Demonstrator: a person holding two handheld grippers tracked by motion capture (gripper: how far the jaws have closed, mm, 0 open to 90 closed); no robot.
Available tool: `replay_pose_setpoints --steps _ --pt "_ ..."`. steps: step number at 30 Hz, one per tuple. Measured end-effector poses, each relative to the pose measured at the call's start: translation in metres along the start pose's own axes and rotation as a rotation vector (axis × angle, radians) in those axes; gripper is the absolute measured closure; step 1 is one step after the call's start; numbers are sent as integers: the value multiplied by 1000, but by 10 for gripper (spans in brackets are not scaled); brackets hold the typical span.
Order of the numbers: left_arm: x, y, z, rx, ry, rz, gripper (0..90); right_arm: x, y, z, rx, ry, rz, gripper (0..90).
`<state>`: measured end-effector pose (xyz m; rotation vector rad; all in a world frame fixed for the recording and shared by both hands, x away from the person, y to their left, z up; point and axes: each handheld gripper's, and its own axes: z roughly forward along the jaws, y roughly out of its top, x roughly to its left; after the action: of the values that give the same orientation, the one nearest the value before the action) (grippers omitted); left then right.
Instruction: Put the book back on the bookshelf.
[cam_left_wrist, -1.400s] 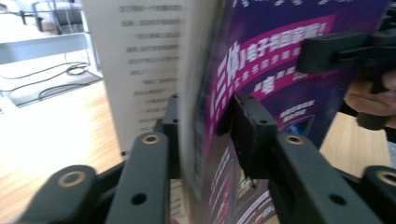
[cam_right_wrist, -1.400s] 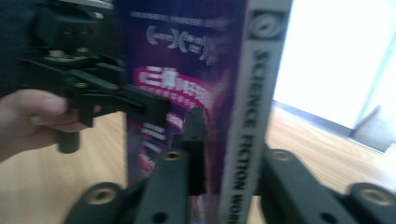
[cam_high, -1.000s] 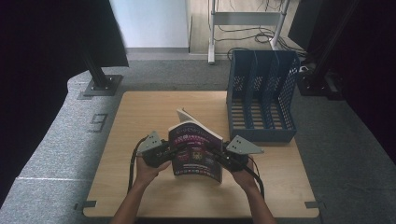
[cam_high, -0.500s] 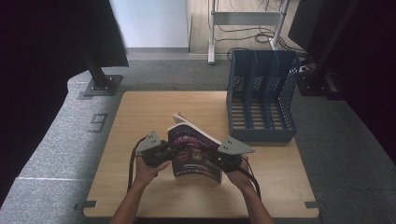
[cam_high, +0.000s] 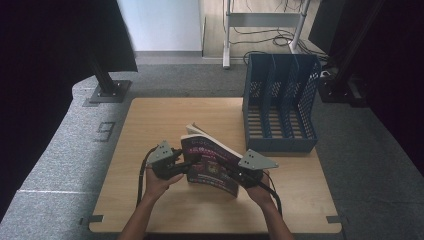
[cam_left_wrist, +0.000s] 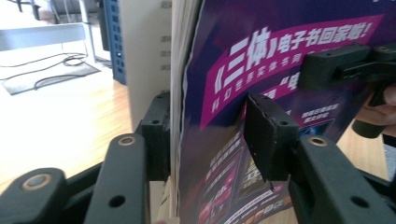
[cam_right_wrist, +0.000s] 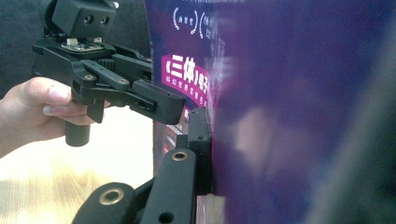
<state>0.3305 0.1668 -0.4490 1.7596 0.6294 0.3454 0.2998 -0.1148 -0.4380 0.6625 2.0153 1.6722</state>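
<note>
A purple book (cam_high: 210, 162) stands upright near the table's (cam_high: 150, 120) near edge, between both grippers. The right gripper (cam_high: 235, 175) clamps its right edge; the left gripper (cam_high: 192, 161) has just been opening, one pad off the cover, book still between its jaws. A blue file rack (cam_high: 280, 102) stands far right. The cover reads "三体".

your matt black plastic left claw (cam_left_wrist: 205, 140) and right claw (cam_right_wrist: 205, 154) flank a magazine (cam_high: 212, 162) with a glossy purple paper cover, over a pale wood-grain counter (cam_high: 150, 120); beside it, a blue perforated plastic file rack (cam_high: 280, 102), on rough grey carpet (cam_high: 50, 165).
</note>
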Motion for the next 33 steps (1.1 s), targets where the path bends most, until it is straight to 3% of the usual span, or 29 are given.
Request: replay_pose_setpoints --steps 5,13,25,33 --pt "4 -4 -2 14 9 -32 526 0 -1 -1 -3 -9 23 814" --pt "4 -8 1 22 23 -43 519 3 0 0 -7 -36 53 815" --pt "0 -8 0 25 22 -31 511 -2 4 -9 -78 -56 125 817" --pt "0 -10 2 47 33 -23 506 -5 7 -17 -97 -84 127 816"
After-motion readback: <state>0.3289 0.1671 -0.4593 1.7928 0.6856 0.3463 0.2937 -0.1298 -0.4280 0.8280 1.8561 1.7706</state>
